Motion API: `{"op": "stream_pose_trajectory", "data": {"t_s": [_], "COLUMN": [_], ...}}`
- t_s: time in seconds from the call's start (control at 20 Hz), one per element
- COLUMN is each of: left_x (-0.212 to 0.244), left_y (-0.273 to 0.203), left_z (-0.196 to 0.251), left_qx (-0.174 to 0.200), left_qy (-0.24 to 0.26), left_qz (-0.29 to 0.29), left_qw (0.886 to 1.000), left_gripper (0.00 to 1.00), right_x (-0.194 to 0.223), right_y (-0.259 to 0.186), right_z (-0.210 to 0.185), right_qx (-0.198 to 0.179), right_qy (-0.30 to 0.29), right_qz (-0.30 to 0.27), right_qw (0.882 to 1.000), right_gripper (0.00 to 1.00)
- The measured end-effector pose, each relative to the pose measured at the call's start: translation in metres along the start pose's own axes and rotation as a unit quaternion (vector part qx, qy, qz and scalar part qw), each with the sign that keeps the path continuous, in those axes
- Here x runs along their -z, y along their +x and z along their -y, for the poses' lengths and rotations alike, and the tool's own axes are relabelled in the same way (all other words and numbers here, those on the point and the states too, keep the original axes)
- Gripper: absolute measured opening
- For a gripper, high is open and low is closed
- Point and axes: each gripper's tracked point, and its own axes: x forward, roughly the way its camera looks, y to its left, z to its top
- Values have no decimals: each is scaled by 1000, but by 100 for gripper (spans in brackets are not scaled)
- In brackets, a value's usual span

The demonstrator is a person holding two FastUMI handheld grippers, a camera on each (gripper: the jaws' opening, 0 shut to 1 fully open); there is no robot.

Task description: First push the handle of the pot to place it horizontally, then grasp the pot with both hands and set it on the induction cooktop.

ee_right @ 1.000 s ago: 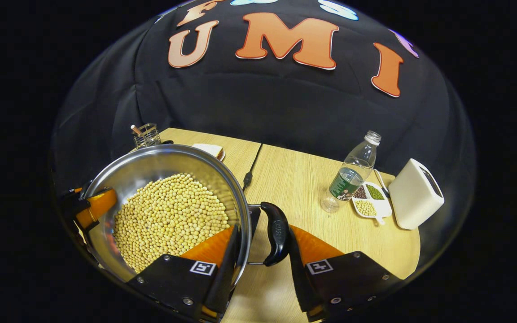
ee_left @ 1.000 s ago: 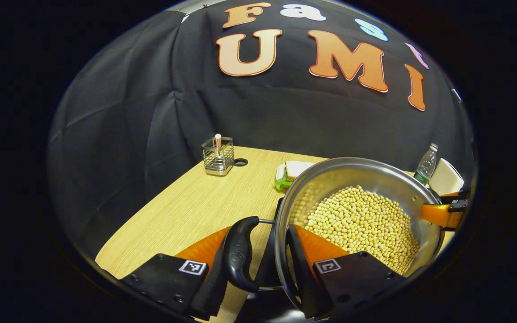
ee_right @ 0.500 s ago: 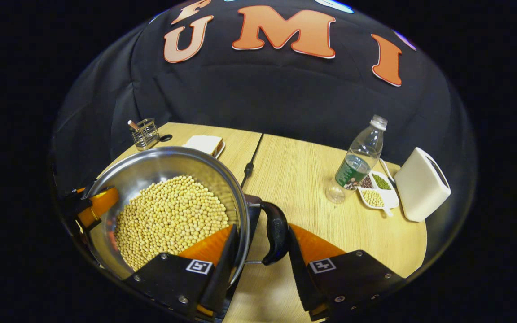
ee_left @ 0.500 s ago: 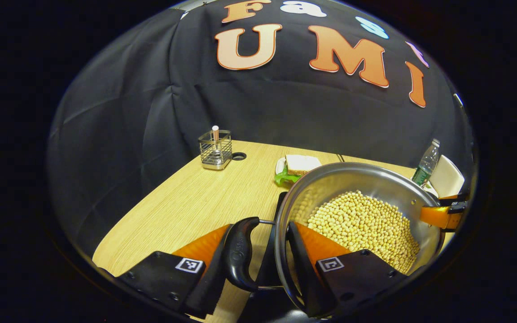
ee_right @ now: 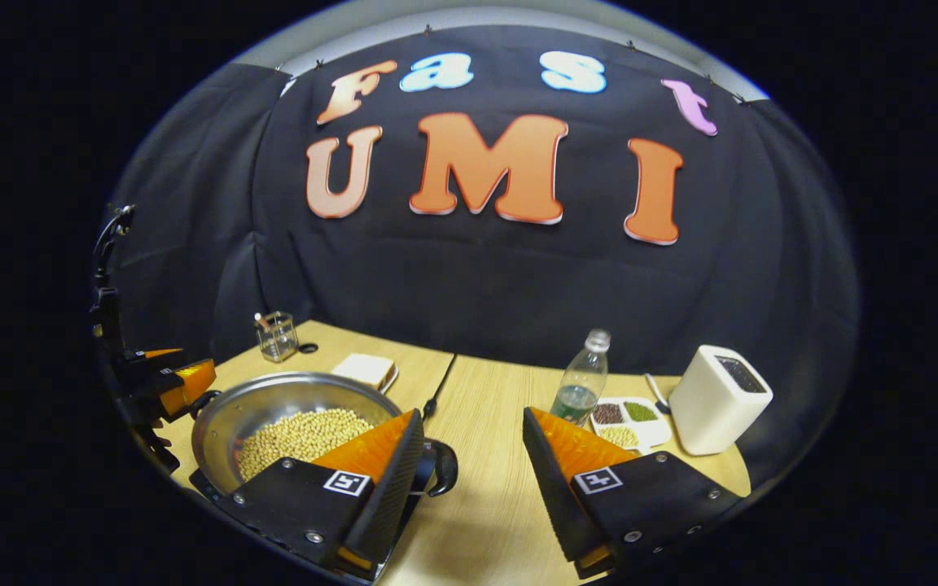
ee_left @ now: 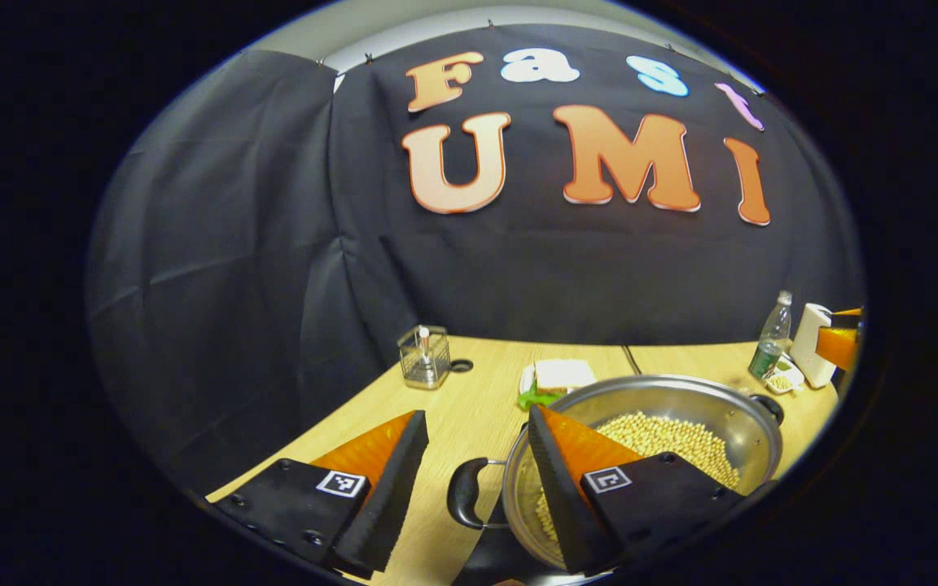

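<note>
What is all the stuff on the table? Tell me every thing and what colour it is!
pot: one, silver with black side handles, near end of the table on a black cooktop
beans: many, pale yellow, inside the pot
cooktop: one, black, under the pot
wire holder: one, silver, far left of the table
sandwich: one, white with green leaf, on a plate behind the pot
bottle: one, clear with green label, right side
divided dish: one, white, holding dark, green and yellow grains, beside the bottle
white box: one, right of the dish
table: one, light wood
left gripper: one, orange and black, jaws open
right gripper: one, orange and black, jaws open
</note>
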Motion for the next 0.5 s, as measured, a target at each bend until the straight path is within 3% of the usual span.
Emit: {"op": "stream_pose_trajectory", "data": {"t_s": [0.05,0.45,0.5], "left_x": [-14,-149,-161], "left_y": [-9,-94,-110], "left_z": [8,50,53], "left_qx": [6,57,59], "left_qy": [-5,-40,-45], "left_qz": [15,155,166], "left_qw": [1000,985,983], "left_gripper": [82,90,90], "right_x": [-14,-99,-107], "right_y": [-11,-102,-112], "right_z": [6,67,76], "right_qx": [2,24,30], "right_qy": [-1,-15,-17], "right_qz": [21,139,151], "right_qw": [1000,990,988], "right_gripper": [77,81,86]}}
